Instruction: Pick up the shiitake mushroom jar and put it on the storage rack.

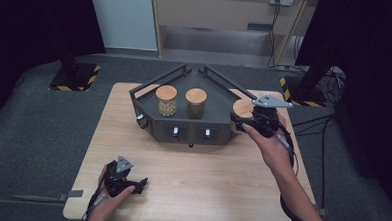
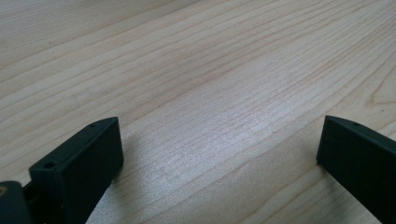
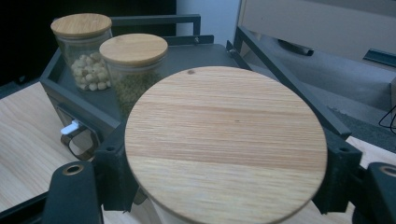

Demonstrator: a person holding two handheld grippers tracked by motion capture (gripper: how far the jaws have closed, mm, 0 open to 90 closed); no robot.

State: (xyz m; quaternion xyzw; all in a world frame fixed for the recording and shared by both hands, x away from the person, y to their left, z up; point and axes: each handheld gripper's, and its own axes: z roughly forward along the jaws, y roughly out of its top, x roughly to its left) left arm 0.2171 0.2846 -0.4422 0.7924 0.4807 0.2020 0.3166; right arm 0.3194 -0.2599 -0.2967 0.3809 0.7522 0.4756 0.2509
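A dark grey rack [image 1: 188, 132] stands at the back middle of the wooden table [image 1: 190, 190]. On it are two glass jars with wooden lids: one with pale round pieces [image 1: 166, 100] [image 3: 83, 51] and one with greenish contents [image 1: 196, 103] [image 3: 133, 65]. A third jar with a wooden lid [image 1: 242, 108] [image 3: 224, 140] is just off the rack's right end. My right gripper [image 1: 243, 120] [image 3: 224, 172] is shut on it, the jaws clamping its sides below the lid. At the table's front left, my left gripper [image 1: 139, 184] [image 2: 219, 154] lies low over bare wood, open and holding nothing.
The rack has raised rails [image 3: 154, 19] along its back and small white handles [image 1: 175, 132] on its front. Black stands with yellow-striped bases [image 1: 75, 77] sit on the floor at both back corners. Cables [image 1: 328, 121] trail off the table's right side.
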